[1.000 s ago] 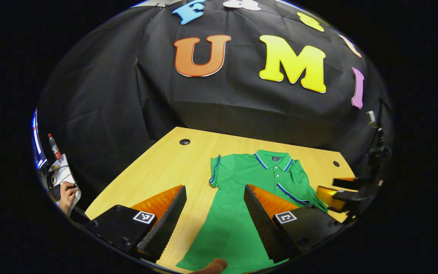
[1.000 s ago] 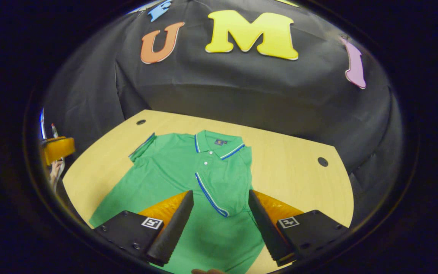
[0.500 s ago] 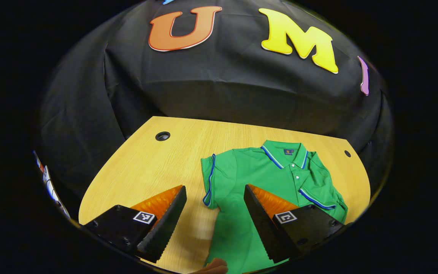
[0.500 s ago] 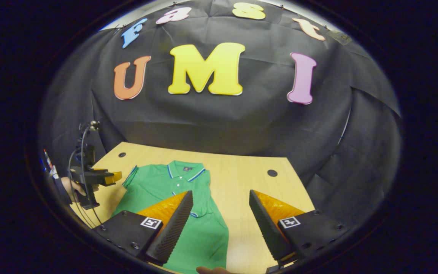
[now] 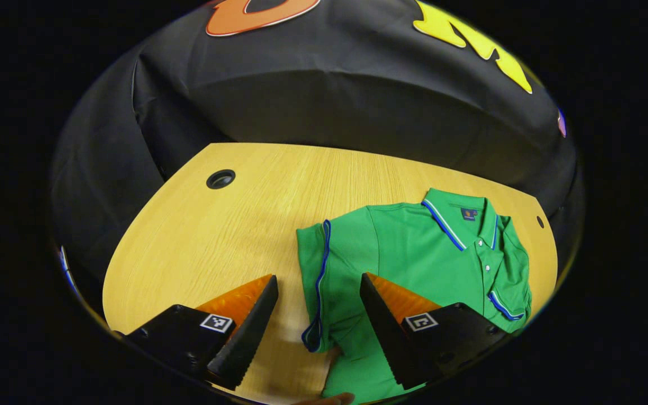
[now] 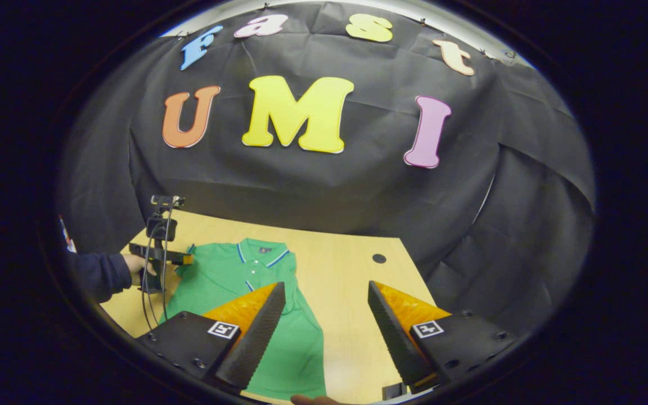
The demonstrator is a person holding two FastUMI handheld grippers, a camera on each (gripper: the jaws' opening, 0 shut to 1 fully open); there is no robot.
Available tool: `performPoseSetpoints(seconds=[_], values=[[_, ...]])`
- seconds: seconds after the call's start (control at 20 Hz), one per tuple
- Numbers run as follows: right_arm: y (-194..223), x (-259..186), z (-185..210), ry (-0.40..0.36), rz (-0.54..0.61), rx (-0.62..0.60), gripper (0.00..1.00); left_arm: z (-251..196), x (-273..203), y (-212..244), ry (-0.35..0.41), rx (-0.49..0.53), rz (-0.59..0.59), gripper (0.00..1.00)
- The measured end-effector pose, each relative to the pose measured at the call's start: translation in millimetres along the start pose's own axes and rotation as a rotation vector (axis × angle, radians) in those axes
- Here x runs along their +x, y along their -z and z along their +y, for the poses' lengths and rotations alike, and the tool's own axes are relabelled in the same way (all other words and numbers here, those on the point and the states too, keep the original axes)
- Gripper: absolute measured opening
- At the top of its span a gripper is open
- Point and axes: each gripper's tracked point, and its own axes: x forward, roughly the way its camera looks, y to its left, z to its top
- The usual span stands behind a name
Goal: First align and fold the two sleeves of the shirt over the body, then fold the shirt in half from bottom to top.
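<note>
Left gripper view: the left gripper [image 5: 318, 332] gapes wide, empty, straddling the sleeve [image 5: 314, 281] at bottom centre; the sleeve's long edge runs up-frame, on the shirt [image 5: 414, 253].

Right gripper view: the right gripper [image 6: 324, 337] is wide open and empty, the shirt lower left, the left gripper nearer that sleeve.

A green polo shirt [image 5: 408, 253] with blue-trimmed collar is laid flat on the table; one sleeve [image 5: 507, 281] is folded over the body.
</note>
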Motion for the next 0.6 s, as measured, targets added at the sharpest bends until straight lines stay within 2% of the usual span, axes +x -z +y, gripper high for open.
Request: performPoseSetpoints(seconds=[0.05, 0.1, 0.15, 0.25, 0.4, 0.6], values=[[3, -1, 1, 0.003, 0.007, 0.012, 0.95, 1, 3, 4, -0.003, 0.002, 0.015, 0.89], [5, -2, 1, 0.007, 0.014, 0.021, 0.95, 0, 4, 7, -0.001, -0.003, 0.025, 0.92], [7, -3, 1, 0.005, 0.022, 0.029, 0.95, 0, 6, 8, 0.000, -0.015, 0.028, 0.80], [12, -4, 3, 0.008, 0.028, 0.038, 0.95, 0, 8, 11, -0.004, -0.037, 0.038, 0.70], [19, -7, -1, 0.016, 0.039, 0.048, 0.94, 3, 10, 10, -0.012, -0.011, 0.041, 0.61], [27, -10, -7, 0.026, 0.054, 0.068, 0.95, 2, 14, 7, -0.011, 0.044, 0.055, 0.46]])
